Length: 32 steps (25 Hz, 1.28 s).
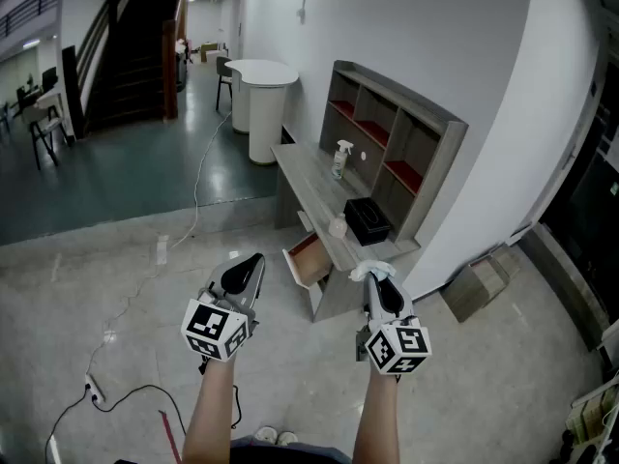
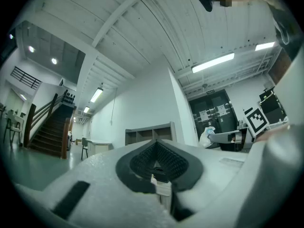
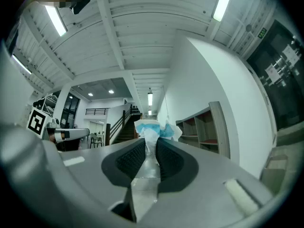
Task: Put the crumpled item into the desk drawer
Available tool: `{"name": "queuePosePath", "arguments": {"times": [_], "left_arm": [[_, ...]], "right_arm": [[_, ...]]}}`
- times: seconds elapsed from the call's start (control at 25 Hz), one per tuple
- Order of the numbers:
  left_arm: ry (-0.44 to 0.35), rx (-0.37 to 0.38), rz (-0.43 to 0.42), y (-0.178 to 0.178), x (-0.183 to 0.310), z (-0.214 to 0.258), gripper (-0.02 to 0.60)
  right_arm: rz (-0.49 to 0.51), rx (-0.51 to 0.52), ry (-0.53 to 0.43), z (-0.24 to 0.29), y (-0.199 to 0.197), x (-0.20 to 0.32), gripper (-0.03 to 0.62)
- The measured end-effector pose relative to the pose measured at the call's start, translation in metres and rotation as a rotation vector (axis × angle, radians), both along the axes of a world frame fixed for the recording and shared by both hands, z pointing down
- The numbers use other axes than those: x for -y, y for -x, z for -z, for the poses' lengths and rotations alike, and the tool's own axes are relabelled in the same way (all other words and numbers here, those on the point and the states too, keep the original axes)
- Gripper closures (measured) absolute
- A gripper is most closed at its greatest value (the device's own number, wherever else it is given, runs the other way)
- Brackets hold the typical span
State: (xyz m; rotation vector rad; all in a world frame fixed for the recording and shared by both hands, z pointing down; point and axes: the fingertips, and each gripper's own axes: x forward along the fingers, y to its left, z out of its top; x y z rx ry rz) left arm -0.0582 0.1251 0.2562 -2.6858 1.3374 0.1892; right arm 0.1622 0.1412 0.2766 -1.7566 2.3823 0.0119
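The right gripper point(image 3: 151, 148) had its jaws closed partway onto the crumpled item point(image 3: 155, 129), a wad of white and pale blue material; the wad was clamped between the ribbed pads point(image 3: 130, 158) and bunched out past the jaw tips; the gripper was held roughly level, tipped slightly upward. In the head view, the right gripper point(image 1: 380, 280) carried the crumpled item point(image 1: 371, 272) at its front end, and its marker cube point(image 1: 397, 347) sat toward the forearm. The left gripper point(image 2: 156, 146) had its jaws brought together with nothing between them; in the head view, the left gripper point(image 1: 242, 274) was held beside the right one, apart from it, and was not touching anything. The desk point(image 1: 308, 177) stood against the white wall ahead; its drawer point(image 1: 309, 259) was pulled open at the near end, between the two grippers as seen from the head; the item appeared just to the right of that drawer, and was not in it. A shelf unit point(image 1: 392, 129) stood along the back of the desk; a spray bottle point(image 1: 339, 159), a black box point(image 1: 368, 220) and a small pale object point(image 1: 337, 226) stood on the desktop. A cardboard box point(image 1: 479, 288) lay on the floor to the right of the desk.
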Motion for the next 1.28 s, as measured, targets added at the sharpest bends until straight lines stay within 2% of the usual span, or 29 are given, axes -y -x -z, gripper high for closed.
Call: {"name": "queuePosePath", "arguments": {"times": [0.52,1.0,1.28], "left_arm": [[0.015,0.002,-0.003,-0.002,0.010,-0.008,0.578],[0.005,-0.014,-0.014,0.025,0.042,-0.011,0.578],[0.036,-0.010,-0.023,0.035,0.070,-0.026,0.578]], "right_arm": [[-0.003,0.009,0.011,-0.006,-0.002,0.008,0.511],[-0.034,0.032,-0.003,-0.008,0.015,0.033,0.507],[-0.066,0.019,0.024,-0.022,0.018,0.054,0.507]]}}
